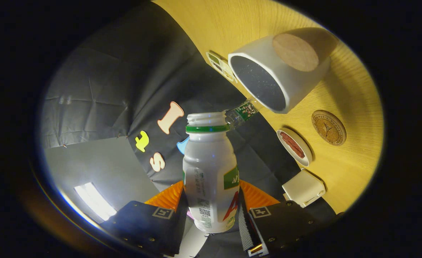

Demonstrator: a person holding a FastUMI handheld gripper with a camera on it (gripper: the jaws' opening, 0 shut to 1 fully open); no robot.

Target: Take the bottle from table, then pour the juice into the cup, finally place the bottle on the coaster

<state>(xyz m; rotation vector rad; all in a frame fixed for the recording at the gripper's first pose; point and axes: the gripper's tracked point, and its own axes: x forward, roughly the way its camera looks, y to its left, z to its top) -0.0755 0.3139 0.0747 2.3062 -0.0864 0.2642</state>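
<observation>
While the gripper (211, 211) is clamping the uncapped juice bottle (210, 172) between both fingers, tilted toward the white cup (268, 77), pouring is seemingly underway; next, righting it for the cork coaster (328, 127).

The bottle (211, 172), clamped between the fingers of the gripper (211, 211), carries a large red letter "A" low on its label; the fine print, the green patch's white characters and a square code beside it are too small to read. The round coaster (328, 127) on the worktop (340, 168) bears a three-pointed star emblem ringed by illegible lettering.
</observation>
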